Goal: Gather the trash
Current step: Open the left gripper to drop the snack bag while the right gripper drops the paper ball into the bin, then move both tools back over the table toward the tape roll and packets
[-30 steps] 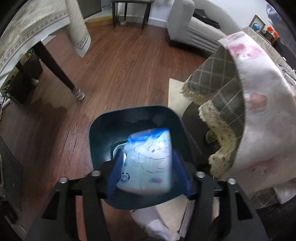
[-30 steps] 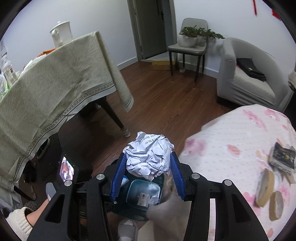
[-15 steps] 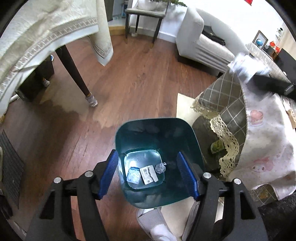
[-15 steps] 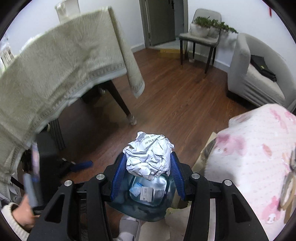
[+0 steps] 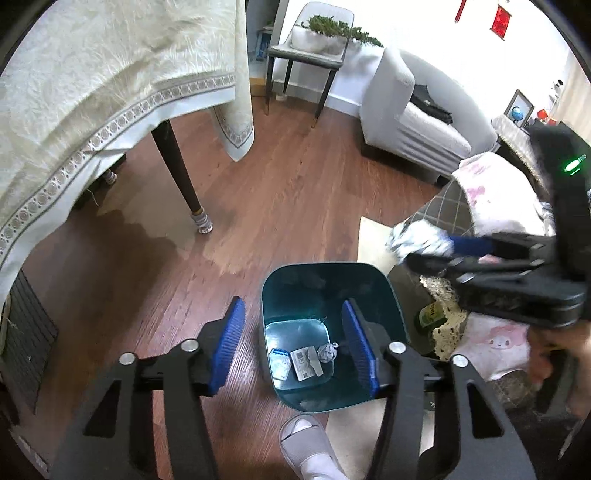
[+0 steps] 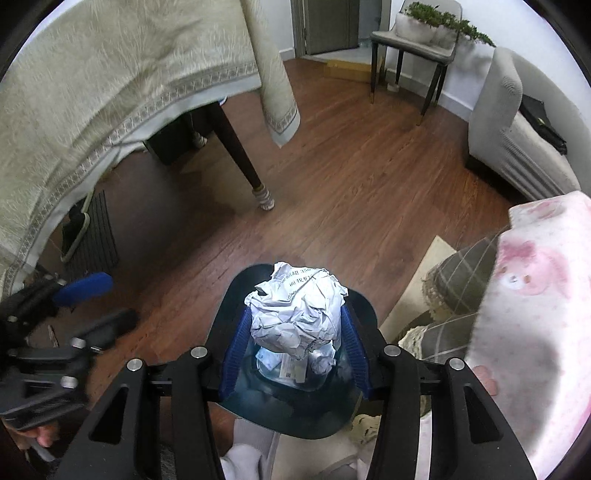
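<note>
Squarely between hand-held gripper (image 6: 293, 349) pads: paper ball (image 6: 297, 314)

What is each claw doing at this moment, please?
Left claw: empty, jaws closing, nothing between them, beside the teal trash bin.
Right claw: shut on the crumpled paper ball, above the bin.

Even daylight fills both fisheye views, whose edges bow into black corners, with the draped tablecloth (image 5: 92, 92) shading the wooden floor (image 5: 295, 192) beyond the claws, the far white wall (image 5: 424, 33) blown out, and the neighbouring claw motion-blurred in each view.
</note>
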The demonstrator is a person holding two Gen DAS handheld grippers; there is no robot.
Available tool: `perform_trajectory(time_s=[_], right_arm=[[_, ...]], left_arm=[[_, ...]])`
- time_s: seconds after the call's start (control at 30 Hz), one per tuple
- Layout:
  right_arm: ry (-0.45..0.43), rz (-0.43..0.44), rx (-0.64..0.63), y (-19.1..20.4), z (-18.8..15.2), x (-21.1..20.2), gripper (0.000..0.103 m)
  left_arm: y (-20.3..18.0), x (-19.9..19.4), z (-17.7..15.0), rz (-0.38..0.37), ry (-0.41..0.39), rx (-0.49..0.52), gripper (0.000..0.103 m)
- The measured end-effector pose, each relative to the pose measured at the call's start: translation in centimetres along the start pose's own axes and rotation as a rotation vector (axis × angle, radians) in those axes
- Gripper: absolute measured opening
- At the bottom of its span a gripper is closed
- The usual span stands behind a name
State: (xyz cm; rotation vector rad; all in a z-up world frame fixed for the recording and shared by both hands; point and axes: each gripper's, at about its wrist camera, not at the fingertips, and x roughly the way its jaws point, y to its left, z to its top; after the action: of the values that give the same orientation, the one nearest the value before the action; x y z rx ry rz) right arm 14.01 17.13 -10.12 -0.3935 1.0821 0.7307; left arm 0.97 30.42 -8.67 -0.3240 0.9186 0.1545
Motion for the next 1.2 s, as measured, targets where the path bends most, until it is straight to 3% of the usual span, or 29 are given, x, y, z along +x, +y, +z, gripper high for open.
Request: perform_trajectory(time_s=[0.5,0.73,1.03,1.2], right_arm=[[0.129,-0.022,-0.035,0.4,-1.3,4.4,0.051],[0.191,-0.035,-0.034,0.0,-2.3,6.0,0.06],[0.121,0.011,-0.031,-0.5,-2.0,2.7,0.062],[0.033,0.056,-0.017,-1.1,-1.3,-0.7,0.062]], left_arm=[[-1.1,-4.7,2.1,-0.053,-0.133,-0.002,0.051],[-1.0,-5.5,2.6,-0.071,-0.164,-0.015,0.051],[-2.2,-6.0,3.7,-0.09,-0.201,-0.011,0.051],[-4.0,-6.6,4.4,-0.109,-0.229,0.012,0.051]])
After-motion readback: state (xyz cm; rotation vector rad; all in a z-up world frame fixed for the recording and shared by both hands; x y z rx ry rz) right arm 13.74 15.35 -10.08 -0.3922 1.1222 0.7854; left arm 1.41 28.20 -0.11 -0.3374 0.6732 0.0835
